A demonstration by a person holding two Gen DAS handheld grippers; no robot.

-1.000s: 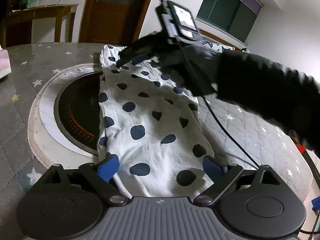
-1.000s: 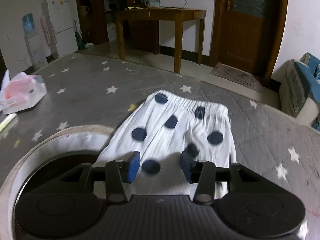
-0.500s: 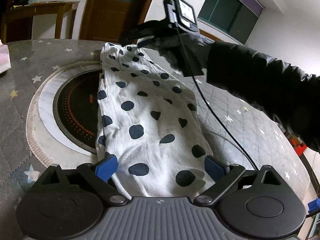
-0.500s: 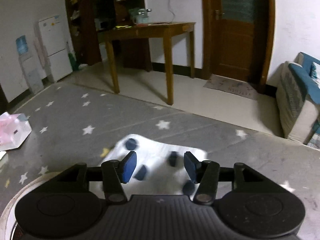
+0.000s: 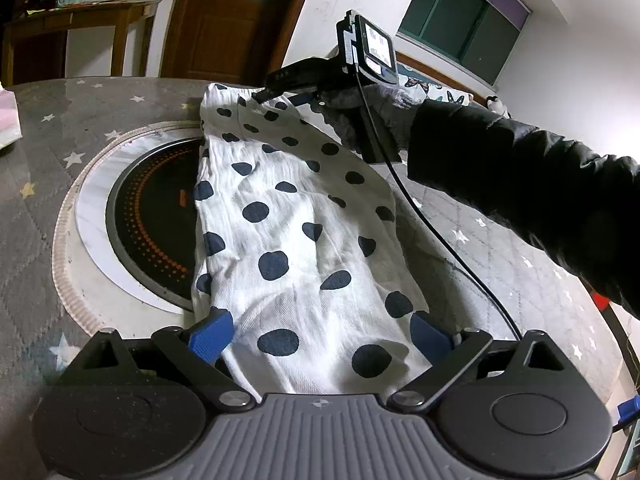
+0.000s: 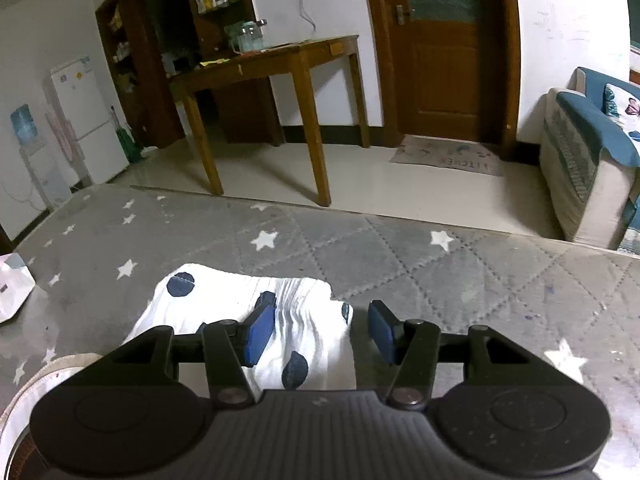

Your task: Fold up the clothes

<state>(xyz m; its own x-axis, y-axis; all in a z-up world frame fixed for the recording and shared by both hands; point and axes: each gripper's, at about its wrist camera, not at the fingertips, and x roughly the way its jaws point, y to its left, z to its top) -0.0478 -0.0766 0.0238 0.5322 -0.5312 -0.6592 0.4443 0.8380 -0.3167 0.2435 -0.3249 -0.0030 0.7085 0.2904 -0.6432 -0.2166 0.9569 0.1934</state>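
Note:
A white garment with dark blue dots (image 5: pixel 296 224) lies lengthwise on the grey star-patterned table cover (image 5: pixel 36 168). Its near end sits between the wide-spread blue pads of my left gripper (image 5: pixel 320 334), which is open. At the far end, a gloved hand holds my right gripper (image 5: pixel 280 94) just over the gathered waistband. In the right wrist view the waistband (image 6: pixel 288 300) lies under and between the jaws of the right gripper (image 6: pixel 320 330). The jaws are closing. The left pad is over the cloth, the right pad is past its edge, and neither pad presses on it.
A round black cooktop with a white ring (image 5: pixel 148 220) is set into the table, half under the garment's left side. The right gripper's black cable (image 5: pixel 440 236) trails beside the garment. A pink-and-white bag (image 6: pixel 12 288) lies far left. Beyond the table edge stand a wooden table (image 6: pixel 280 60) and a sofa (image 6: pixel 588 152).
The right gripper has travelled away along the garment to its waistband end and rolled a little; its jaws stand narrower than half a second ago. The left gripper has stayed put.

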